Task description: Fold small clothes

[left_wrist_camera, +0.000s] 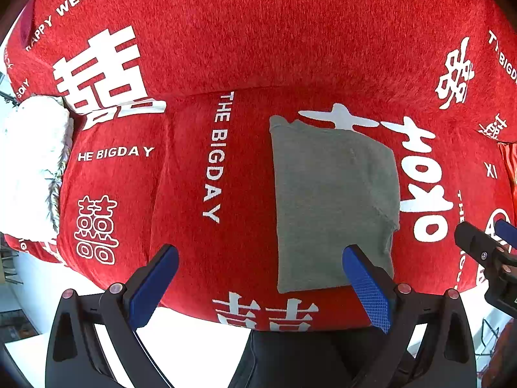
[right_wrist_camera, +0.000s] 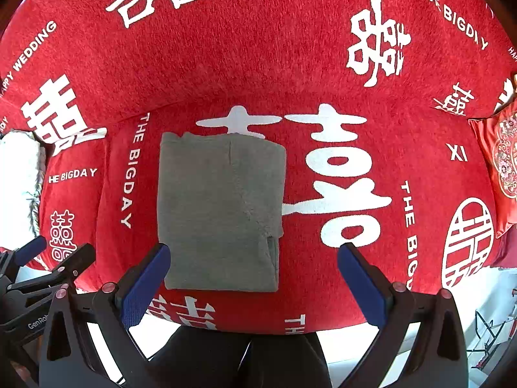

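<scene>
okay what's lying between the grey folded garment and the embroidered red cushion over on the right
Only the red sofa cover with its white printed characters lies between the grey garment and the cushion; the right wrist view shows it.

Home living room dressed for a wedding, a sofa (right_wrist_camera: 258, 74) wearing a red plush cover printed with white double-happiness characters and "HAPPY WEDDING", an embroidered red cushion (right_wrist_camera: 504, 161) lying at one end, a white fluffy pillow (left_wrist_camera: 32, 161) sitting at the other
</scene>
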### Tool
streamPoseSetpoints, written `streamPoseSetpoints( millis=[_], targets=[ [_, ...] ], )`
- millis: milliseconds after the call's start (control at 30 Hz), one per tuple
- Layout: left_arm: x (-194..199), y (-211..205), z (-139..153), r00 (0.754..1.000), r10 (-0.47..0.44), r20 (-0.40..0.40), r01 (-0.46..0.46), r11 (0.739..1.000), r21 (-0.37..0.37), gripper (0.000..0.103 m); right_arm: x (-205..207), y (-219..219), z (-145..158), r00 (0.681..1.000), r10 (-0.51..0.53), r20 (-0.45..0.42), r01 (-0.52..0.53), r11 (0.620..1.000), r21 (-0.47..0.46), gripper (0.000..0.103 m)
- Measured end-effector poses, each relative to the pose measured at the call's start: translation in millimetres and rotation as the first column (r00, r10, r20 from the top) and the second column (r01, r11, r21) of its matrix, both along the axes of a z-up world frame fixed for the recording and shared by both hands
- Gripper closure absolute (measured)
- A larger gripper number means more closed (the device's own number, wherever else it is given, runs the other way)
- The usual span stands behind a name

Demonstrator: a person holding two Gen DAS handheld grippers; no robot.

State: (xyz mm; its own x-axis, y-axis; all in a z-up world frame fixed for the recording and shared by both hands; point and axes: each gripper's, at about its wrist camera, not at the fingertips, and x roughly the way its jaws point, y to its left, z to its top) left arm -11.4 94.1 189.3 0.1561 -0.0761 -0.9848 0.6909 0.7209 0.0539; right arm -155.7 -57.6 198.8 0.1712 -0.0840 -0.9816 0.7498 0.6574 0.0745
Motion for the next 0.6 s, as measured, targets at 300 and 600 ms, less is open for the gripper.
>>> streamPoseSetpoints(
  millis=[300,600],
  targets=[
    [-0.3,1.0,1.1,1.0,0.001,0.003,-0.001,1.0,0.002,0.002,0.2,0.3,0.4,1.0,0.0,0.003,0.0,1.0,-0.002,0.0],
    [2.6,1.7,3.1,1.0,0.006,0.003,-0.006,1.0,0.004,0.002,1.5,0.4,1.9,1.0,0.005,0.004,-0.005,1.0,-0.004,0.0]
  ],
)
